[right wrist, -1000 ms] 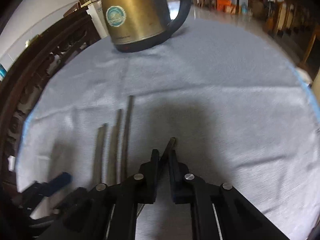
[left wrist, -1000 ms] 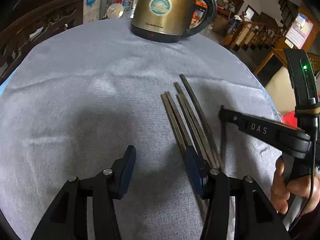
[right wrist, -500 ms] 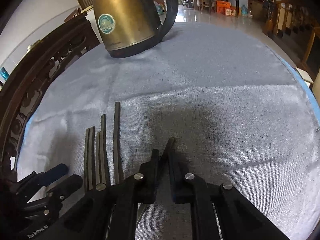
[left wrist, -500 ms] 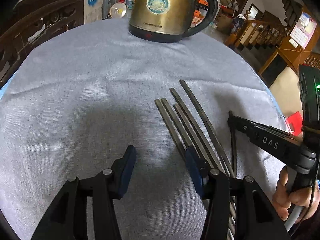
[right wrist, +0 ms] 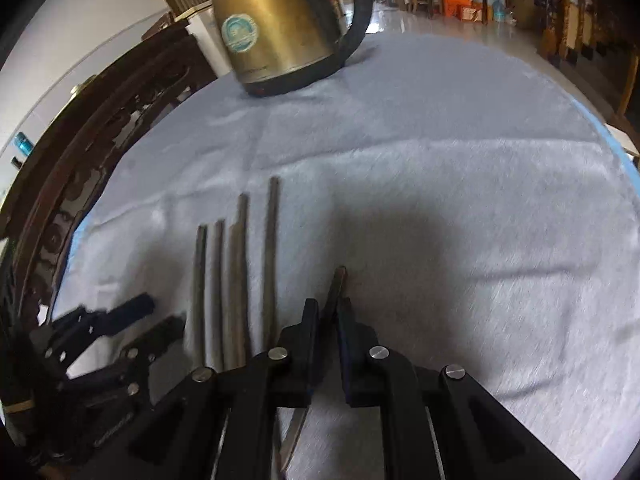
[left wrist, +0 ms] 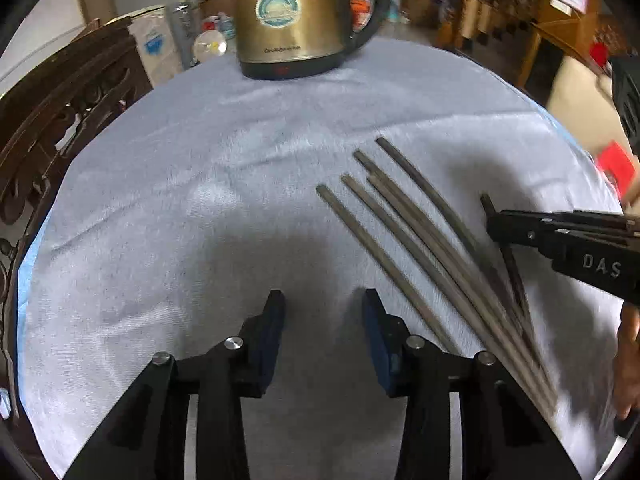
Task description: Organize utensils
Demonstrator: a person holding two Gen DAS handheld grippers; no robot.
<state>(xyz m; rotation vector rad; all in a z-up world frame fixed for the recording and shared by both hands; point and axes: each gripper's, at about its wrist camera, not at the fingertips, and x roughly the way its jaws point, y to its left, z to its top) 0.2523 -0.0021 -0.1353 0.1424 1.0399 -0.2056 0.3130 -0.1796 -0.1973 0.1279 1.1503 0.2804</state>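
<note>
Right wrist view: nearest the lens, the right gripper has its jaws pinching one thin dark wooden chopstick, lifted just beside the row of five matching dark chopsticks lying side by side on the pale blue cloth-covered desk. To their left, the left gripper has nothing between its closing jaws. Farthest back stands the brass-coloured electric kettle with black handle; the sticks look light, stiff and smooth, likely to roll, so a mid-shaft hold seems steadiest.
</note>
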